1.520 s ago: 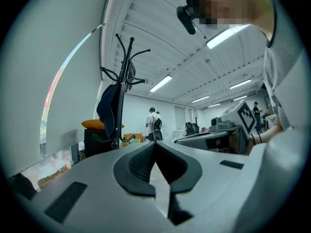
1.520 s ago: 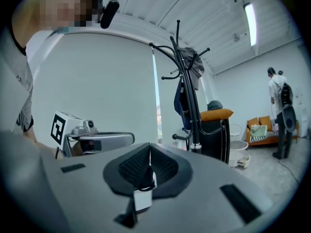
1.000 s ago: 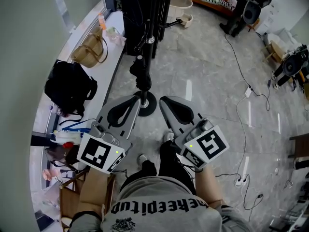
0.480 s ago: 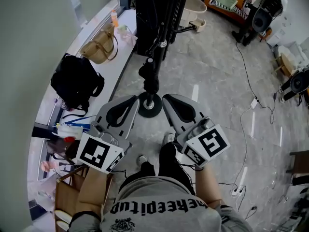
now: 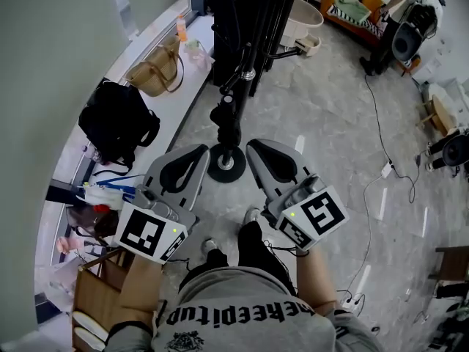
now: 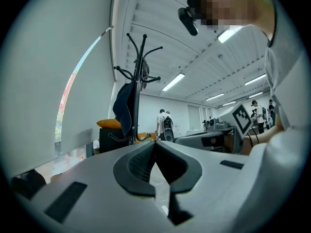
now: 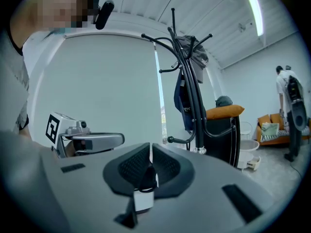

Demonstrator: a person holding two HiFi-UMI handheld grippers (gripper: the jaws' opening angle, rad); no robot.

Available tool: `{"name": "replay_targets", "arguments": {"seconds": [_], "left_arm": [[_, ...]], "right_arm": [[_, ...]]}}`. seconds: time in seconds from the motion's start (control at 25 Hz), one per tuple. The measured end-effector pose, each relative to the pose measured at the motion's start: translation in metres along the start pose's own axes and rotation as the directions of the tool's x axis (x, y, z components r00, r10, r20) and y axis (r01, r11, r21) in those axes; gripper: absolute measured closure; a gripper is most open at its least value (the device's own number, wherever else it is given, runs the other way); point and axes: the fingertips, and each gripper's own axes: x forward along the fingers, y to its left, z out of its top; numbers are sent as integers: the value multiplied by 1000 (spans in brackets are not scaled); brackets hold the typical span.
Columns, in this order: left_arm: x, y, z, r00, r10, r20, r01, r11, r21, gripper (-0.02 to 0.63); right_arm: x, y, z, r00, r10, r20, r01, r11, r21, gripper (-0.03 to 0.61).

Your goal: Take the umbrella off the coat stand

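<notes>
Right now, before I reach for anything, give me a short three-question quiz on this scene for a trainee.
1. True or false: the left gripper and the right gripper both have their jaws together with nothing between them.
2. In the head view, where is the black backpack relative to the coat stand? A) left of it B) right of it C) hanging on it
3. How many grippers touch the coat stand?
Key: 1 true; 2 A; 3 none, both are short of it.
</notes>
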Motion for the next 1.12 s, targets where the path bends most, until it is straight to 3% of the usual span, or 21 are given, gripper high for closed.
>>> {"name": "replay_targets", "arguments": {"seconds": [0.56,1.12], "left_arm": [[13,7,-12,995,95,-18,-95,995,-23,598],[23,7,-31,991,125,-52,-127,991,-50,598]], "right_arm": [[17,-21,-13,995,91,-47,-91,996,-1,543],[22,-33,-39,988,121,-94,-119,992,35,531]]}}
